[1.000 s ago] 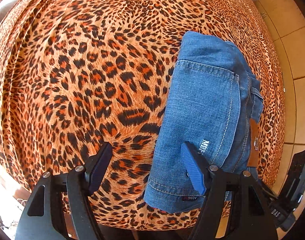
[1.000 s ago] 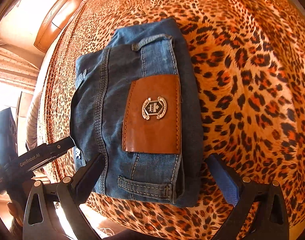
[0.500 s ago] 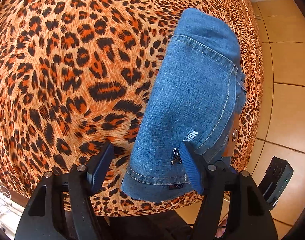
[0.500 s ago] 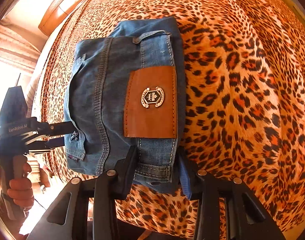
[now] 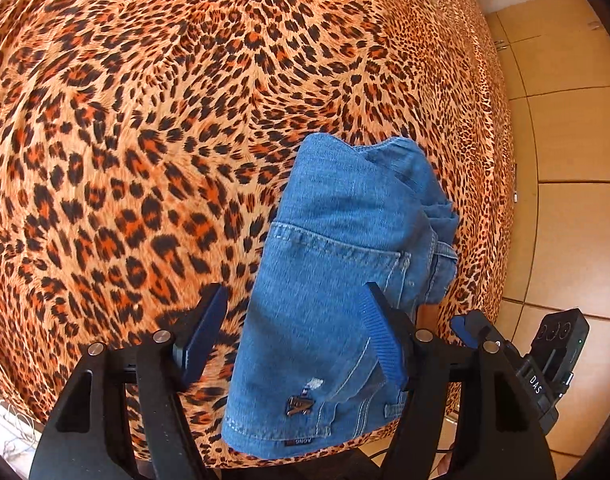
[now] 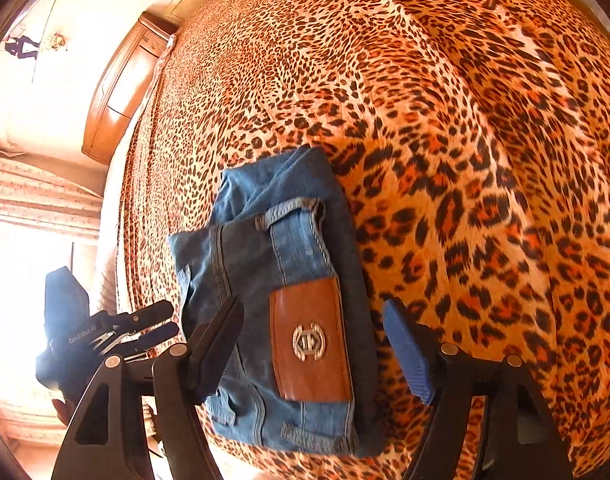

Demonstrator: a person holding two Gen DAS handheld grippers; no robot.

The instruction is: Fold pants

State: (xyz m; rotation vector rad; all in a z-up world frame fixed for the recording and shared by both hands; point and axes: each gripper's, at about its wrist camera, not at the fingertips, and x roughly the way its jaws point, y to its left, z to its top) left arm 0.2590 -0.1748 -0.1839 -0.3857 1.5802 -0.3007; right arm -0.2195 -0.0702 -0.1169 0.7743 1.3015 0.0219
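Note:
The folded blue jeans (image 5: pixel 337 280) lie near the front edge of the leopard-print bed cover (image 5: pixel 145 120). My left gripper (image 5: pixel 293 340) hovers open over their near end; its left pad is off the denim and its right finger crosses in front of it. In the right wrist view the jeans (image 6: pixel 265 264) show a brown leather patch (image 6: pixel 309 340). My right gripper (image 6: pixel 313 344) straddles that patch, its jaws opening, the pads clear of the cloth. Each gripper also shows beside the bundle in the other's view: the right gripper (image 5: pixel 465 328) and the left gripper (image 6: pixel 165 322).
The bed cover (image 6: pixel 465 160) stretches far beyond the jeans. Tan floor tiles (image 5: pixel 565 120) lie past the bed's right edge. A wooden headboard (image 6: pixel 121 92) and a curtain (image 6: pixel 37 200) stand at the left. A hand (image 6: pixel 61 404) holds the left gripper.
The right jaws closed on the near edge of the jeans half a second ago and have let go and spread. Both grippers have drawn back, so the bundle sits farther off.

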